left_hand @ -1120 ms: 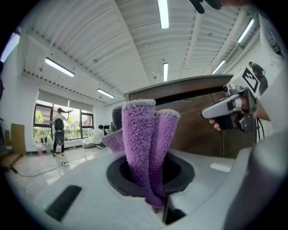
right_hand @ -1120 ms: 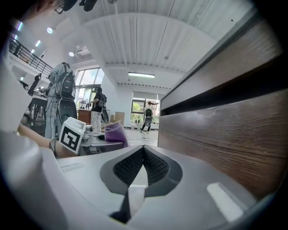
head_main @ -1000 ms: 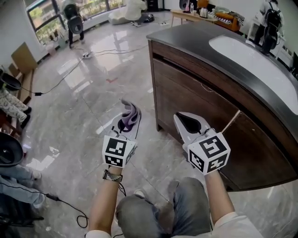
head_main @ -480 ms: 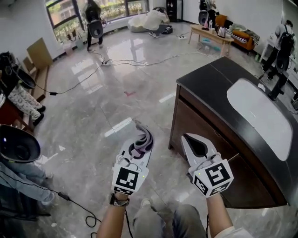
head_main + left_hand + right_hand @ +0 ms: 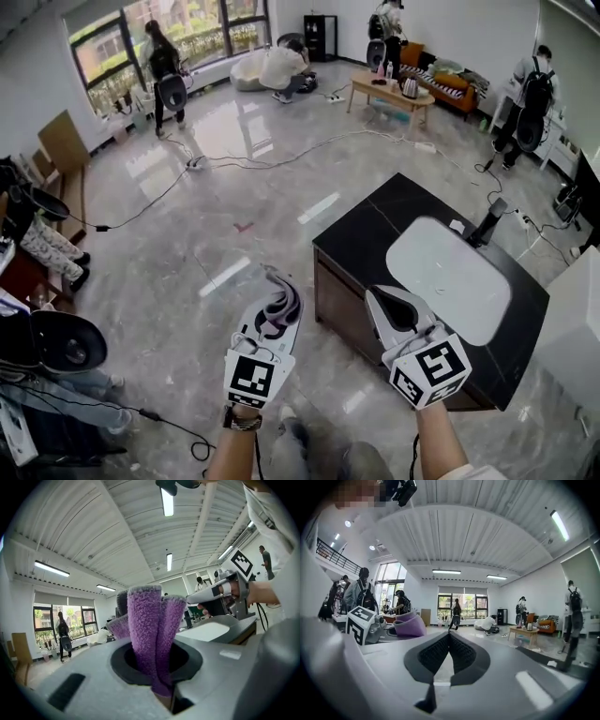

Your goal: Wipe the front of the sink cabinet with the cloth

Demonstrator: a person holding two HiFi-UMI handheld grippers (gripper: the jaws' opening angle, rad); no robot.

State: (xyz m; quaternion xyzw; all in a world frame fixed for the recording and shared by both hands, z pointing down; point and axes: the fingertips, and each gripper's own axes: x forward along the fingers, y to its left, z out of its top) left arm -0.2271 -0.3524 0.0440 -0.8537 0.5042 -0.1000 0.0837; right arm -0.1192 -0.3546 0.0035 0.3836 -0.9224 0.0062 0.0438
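- The jaws of my left gripper [image 5: 272,321] pinch the purple cloth [image 5: 150,639], held in the air beside the sink cabinet [image 5: 339,298].
- The jaws of my right gripper [image 5: 394,314] are pressed together, empty.
- Wiping isn't begun, I judge; next, the cloth must come down to the cabinet's front.

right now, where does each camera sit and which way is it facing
Head view: on the person's head, looking steeply down at the dark wooden sink cabinet and glossy grey floor; both forearms, left claw and right claw show.
Left gripper view: rides the left claw, looking along shut jaws gripping the fluffy purple cloth, toward the ceiling; the right hand shows.
Right gripper view: rides the right claw, jaws shut and empty, facing the far windows.
Shared: each gripper view shows the other claw.
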